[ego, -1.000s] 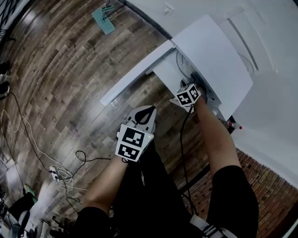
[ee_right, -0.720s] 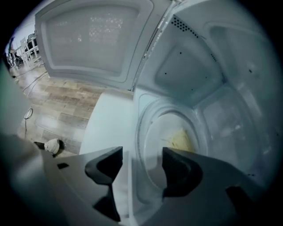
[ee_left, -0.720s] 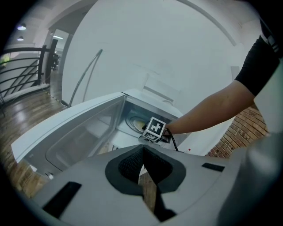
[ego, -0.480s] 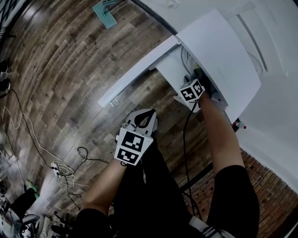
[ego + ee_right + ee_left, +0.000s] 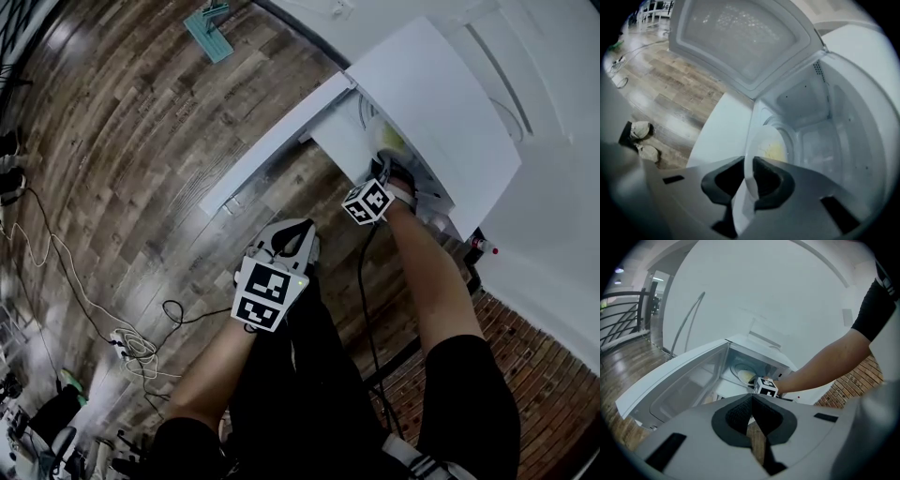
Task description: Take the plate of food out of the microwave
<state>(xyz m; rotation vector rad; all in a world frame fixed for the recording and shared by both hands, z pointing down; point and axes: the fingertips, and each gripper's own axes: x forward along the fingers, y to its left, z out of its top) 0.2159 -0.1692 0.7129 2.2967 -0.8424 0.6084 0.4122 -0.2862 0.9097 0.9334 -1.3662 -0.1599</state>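
Grasp step: the right gripper (image 5: 750, 174) is reached into the open microwave (image 5: 843, 108), fingers closing on the near rim of the plate (image 5: 761, 138), which sits inside with its food (image 5: 774, 151); the left gripper (image 5: 751, 414) is held back, fingers clenched empty; a level pull-out is called for next.

A brown wood floor (image 5: 141, 141) is lying under everything, and light is shining off it. Thin cables (image 5: 131, 347) are curling on it. A blue-green thing (image 5: 208, 37) is lying near the white wall (image 5: 787, 287). Red bricks (image 5: 544, 394) are showing low down. A black railing (image 5: 623, 319) is standing far off.
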